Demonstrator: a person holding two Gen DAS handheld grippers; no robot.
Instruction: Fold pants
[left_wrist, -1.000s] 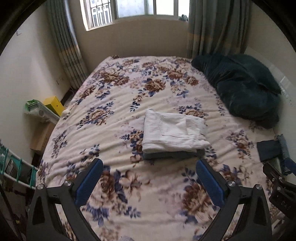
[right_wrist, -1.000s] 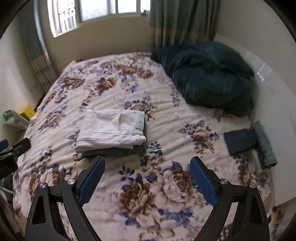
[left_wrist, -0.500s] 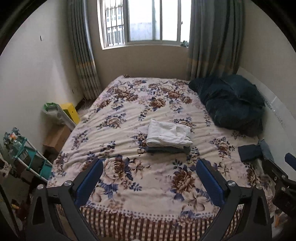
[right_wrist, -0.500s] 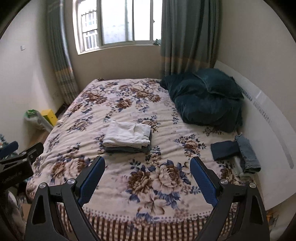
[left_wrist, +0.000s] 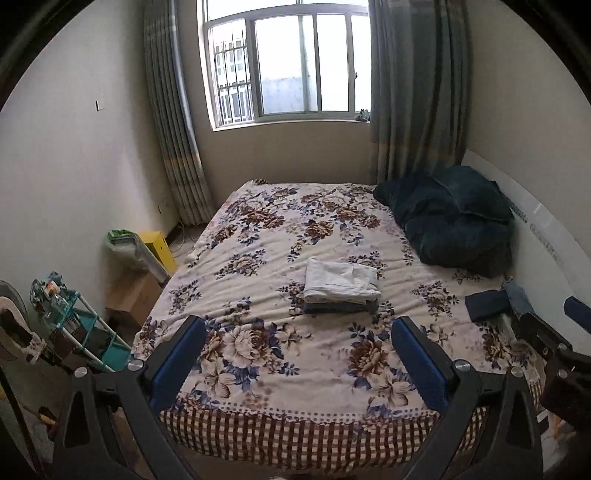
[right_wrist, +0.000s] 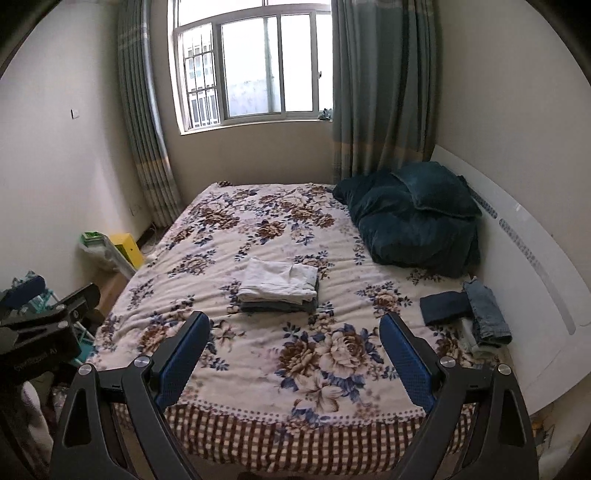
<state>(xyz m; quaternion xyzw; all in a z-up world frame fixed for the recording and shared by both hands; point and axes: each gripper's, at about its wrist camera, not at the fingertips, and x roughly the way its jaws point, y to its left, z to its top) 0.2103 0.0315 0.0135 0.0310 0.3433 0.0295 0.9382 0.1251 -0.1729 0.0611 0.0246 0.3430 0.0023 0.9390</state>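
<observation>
Judging by the present layout, folding looks finished for the white folded pants (left_wrist: 341, 279), which lie squared on top of a grey folded garment (left_wrist: 340, 307) mid-bed on the floral-print bedspread (left_wrist: 258, 350). Both left tongs (left_wrist: 297, 360) and right tongs (right_wrist: 293, 354) stand wide open, empty, short of the foot of the bed. A dark navy folded cloth (right_wrist: 443, 307) and rolled blue jeans (right_wrist: 485, 314) beside the white headboard (right_wrist: 535, 295) may remain; nothing obstructs access, the dark teal bedding heap (right_wrist: 413, 225) lying well apart.

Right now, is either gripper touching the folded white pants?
Apart. In each wrist view, open bedspread lies between the white pants and the open, empty fingers of the left gripper and the right gripper.
</observation>
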